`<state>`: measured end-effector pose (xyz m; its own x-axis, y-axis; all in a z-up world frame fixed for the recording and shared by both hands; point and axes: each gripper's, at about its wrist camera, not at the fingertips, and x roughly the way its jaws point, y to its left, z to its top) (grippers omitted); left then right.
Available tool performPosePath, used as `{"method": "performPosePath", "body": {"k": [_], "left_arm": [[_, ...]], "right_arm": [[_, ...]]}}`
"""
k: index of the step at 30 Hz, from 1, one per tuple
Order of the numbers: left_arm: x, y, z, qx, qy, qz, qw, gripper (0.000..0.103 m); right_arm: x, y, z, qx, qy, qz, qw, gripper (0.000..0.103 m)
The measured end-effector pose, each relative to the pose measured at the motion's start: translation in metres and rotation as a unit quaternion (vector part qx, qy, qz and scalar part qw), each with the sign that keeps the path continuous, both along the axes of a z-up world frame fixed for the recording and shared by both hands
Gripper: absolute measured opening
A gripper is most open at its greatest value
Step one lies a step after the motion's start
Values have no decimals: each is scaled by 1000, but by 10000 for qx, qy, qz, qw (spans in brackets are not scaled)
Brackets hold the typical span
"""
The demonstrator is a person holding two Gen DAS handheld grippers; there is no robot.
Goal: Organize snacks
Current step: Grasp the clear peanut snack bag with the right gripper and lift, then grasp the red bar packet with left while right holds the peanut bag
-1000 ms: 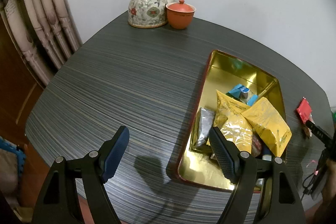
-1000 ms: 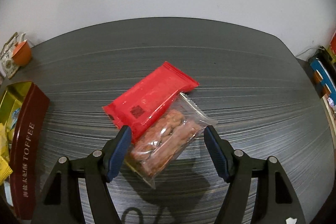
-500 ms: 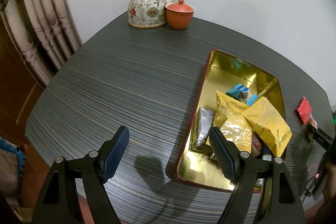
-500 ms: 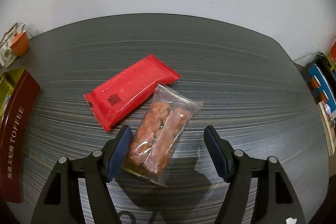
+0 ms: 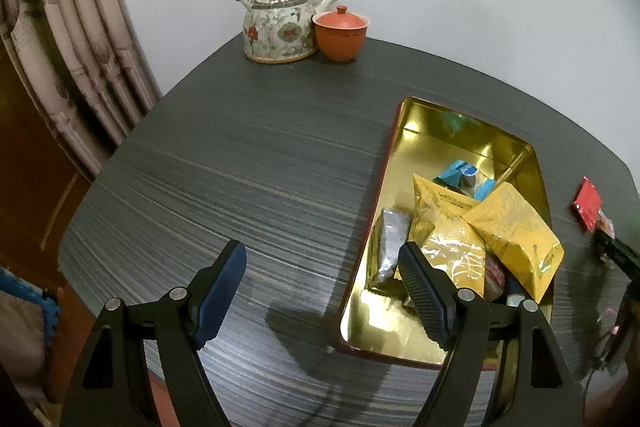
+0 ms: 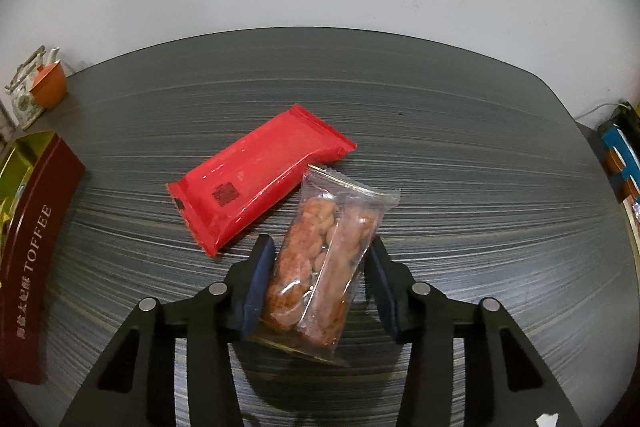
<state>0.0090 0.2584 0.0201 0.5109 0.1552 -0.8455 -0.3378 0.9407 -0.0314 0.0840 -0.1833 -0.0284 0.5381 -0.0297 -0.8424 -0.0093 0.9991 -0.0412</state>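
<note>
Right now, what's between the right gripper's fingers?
In the right wrist view, the clear snack packet of reddish-brown pieces sits between the right gripper pads, which have just been closing and now press its sides. Nothing else is there.

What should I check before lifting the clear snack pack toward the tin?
1. Right tool on the clear pack: its jaws have just been closing and both pads now touch the pack's sides. Ok.
2. Grip firmness: cannot tell; the wrapper is loose and soft.
3. Red pack free of the clear pack: their edges meet or overlap near the clear pack's top corner. Cannot tell.
4. Room in the tin: its far half is bare gold. Ok.
5. Left tool out of the way: open, holding nothing, hovering at the tin's near corner. Not ok if the drop goes there.
</note>
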Motion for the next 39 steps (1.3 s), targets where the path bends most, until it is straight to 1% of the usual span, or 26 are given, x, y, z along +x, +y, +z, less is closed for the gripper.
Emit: {"method": "performPosePath", "body": {"k": [2, 9, 13, 15, 18, 24, 29, 34, 35, 39], "left_arm": [[1, -1, 0, 43, -6, -22, 10000, 79], [0, -11, 9, 343, -115, -208, 9991, 79], [2, -38, 19, 415, -88, -641, 9970, 79], [5, -58, 25, 499, -81, -916, 9945, 79], [13, -92, 34, 549, -166, -1350, 9892, 79], [40, -164, 38, 403, -156, -2108, 9766, 79], [66, -219, 33, 231, -139, -2643, 9641, 79], [100, -256, 13, -134, 131, -2884, 9573, 79], [107, -264, 8, -185, 179, -2925, 9559, 79], [129, -287, -8, -170, 265, -3047, 9519, 79]], "right_arm": [[-1, -8, 1, 42, -14, 25, 10000, 36], [-13, -33, 8, -68, -127, 137, 9998, 36], [-16, -53, 8, -112, -172, 194, 9996, 35], [-16, -53, 9, -152, -186, 224, 9995, 35], [-18, -66, 9, -167, -202, 235, 9994, 35], [-18, -85, 14, -59, -213, 128, 9997, 35], [-24, -85, 17, -41, -242, 191, 9995, 35], [-26, -78, 18, 31, -294, 196, 9994, 35], [-33, -86, 19, 68, -300, 183, 9994, 36], [-33, -85, 18, 50, -299, 181, 9994, 36]]}}
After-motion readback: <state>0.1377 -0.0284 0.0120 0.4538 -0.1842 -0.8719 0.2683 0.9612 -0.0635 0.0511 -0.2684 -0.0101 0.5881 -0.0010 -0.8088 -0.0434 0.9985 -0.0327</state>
